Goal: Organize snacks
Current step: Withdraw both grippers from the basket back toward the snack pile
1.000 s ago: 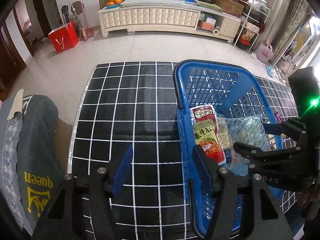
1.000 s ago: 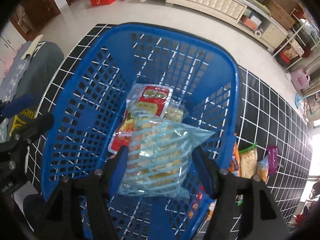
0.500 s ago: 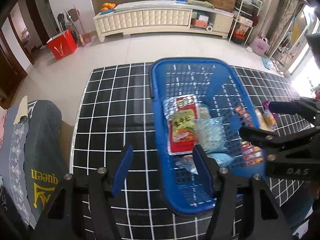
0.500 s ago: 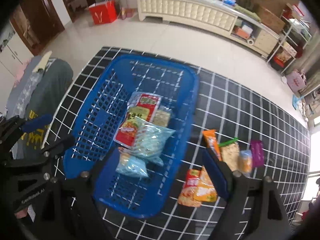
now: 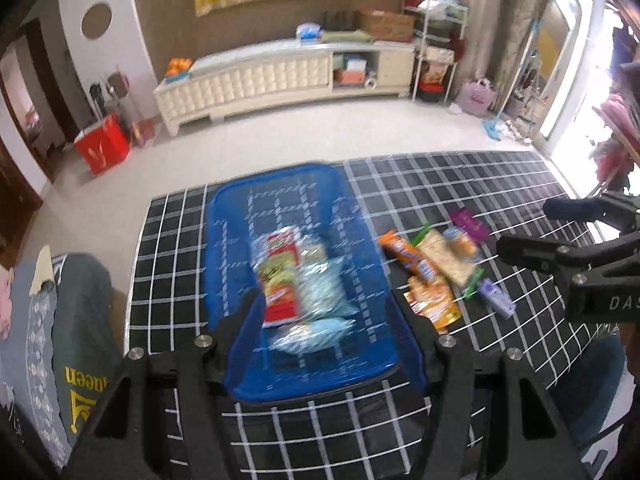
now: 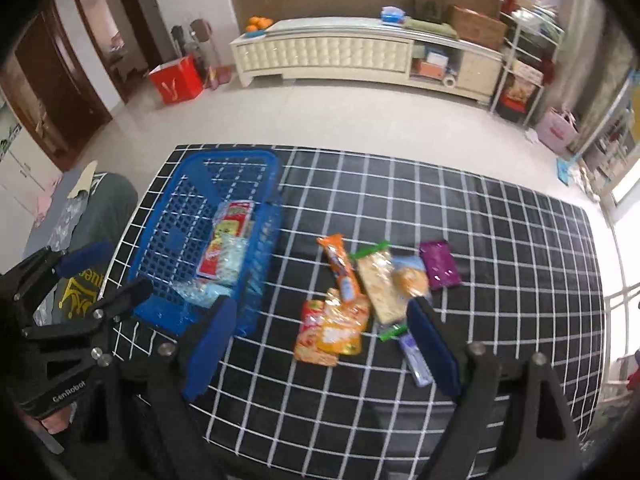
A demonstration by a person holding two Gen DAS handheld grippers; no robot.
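Your right claw (image 6: 320, 344) is opening its jaws wide above the black checkered mat (image 6: 480, 240), and nothing is sitting between them. Its blue finger is hiding part of a small purple pack (image 6: 416, 360). Your left claw (image 5: 332, 328) is hanging half spread, pinching nothing. Its view is blurry, so pack labels are hard to read. Past it, the blue basket (image 5: 228, 240) is holding a red packet (image 5: 280, 280) and pale blue bags (image 5: 324, 292). More snacks (image 6: 376, 280) are lying on the mat beside the basket.

Black grid-patterned table (image 6: 500, 240) bears a blue basket (image 6: 168, 240) and loose snack packets (image 6: 360, 292).
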